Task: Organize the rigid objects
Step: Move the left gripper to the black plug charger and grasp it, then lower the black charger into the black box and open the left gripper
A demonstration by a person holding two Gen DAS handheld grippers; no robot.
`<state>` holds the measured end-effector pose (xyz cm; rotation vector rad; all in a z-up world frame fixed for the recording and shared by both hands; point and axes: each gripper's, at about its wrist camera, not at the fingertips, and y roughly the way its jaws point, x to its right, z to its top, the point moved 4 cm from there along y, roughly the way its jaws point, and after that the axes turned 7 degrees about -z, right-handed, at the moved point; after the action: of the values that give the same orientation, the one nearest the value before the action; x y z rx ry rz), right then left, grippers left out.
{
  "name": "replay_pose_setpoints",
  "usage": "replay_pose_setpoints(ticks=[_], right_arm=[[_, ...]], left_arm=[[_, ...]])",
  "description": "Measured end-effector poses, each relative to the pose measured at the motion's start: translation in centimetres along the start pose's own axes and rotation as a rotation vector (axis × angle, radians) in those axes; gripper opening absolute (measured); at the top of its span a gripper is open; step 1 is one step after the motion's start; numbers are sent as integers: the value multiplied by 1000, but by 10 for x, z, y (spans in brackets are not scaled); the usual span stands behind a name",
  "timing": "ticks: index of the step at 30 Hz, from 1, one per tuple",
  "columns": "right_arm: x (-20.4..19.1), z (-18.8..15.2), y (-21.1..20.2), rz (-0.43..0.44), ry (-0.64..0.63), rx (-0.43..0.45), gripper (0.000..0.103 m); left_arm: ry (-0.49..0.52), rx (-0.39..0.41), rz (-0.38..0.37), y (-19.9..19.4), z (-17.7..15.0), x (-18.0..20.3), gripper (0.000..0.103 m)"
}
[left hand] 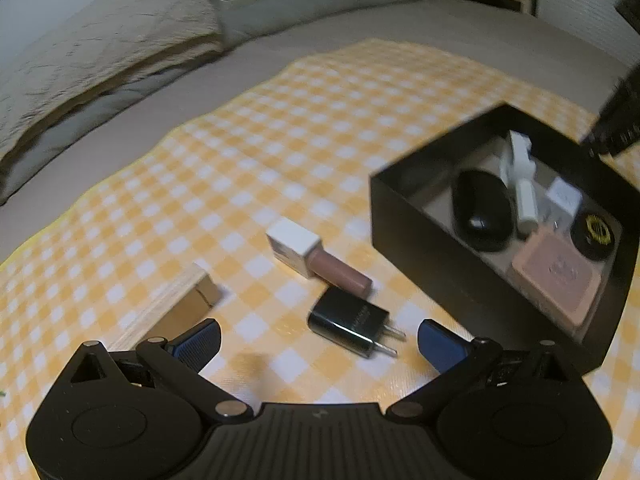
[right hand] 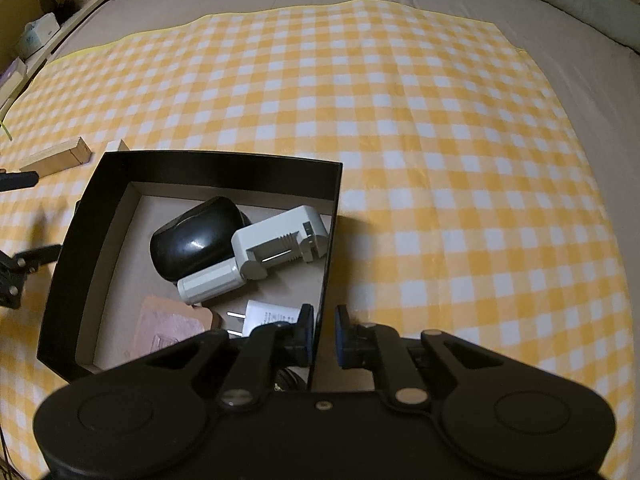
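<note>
Box, black with pale floor, has its wall pinched by right tongs; left tongs spread.

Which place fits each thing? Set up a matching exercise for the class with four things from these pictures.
Things:
1. mouse
2. black plug
3. wood block
4. right tool

Places:
A. on the cloth, by the left tool's left finger
B. clamped on the box wall
C. inside the box
D. on the cloth, between the open left fingers

Pairs: 1-C, 2-D, 3-A, 4-B
</note>
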<state>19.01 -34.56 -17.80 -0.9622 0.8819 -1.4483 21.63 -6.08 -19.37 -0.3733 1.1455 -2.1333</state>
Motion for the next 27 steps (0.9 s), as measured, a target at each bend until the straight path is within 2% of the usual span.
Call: replay_pose_setpoints(ticks=[2,4,6,12,13,16,22,27], right_arm=[[-1,-3,0,0,-2,-1,12],[-1,-4,0,1,-6,-4,12],[-4,-8,2,0,-14,-5,12],[-6,-10,5,9,-28,-13,12],[-6,-10,6,12,-27,-14,12],[-4,-9,5,11,-30,-14,12],[-3,-9,6,8,-30,-15,12],[-4,-8,5,20,-38,-12,12]], left_arm=[[19,-11,-17,5,-2,0,103],[48,-17,-3,11,-3,1,102],[77,-30,15,18,0,2,99],[68,-61,-22,35,5,2,86],[71,-62,-27,38,6,4,82],[40,-51,-64,41,11,4,61],[-48,-54,-62,42,13,-3,61],[-143,-41,-24,28,11,-16,61]])
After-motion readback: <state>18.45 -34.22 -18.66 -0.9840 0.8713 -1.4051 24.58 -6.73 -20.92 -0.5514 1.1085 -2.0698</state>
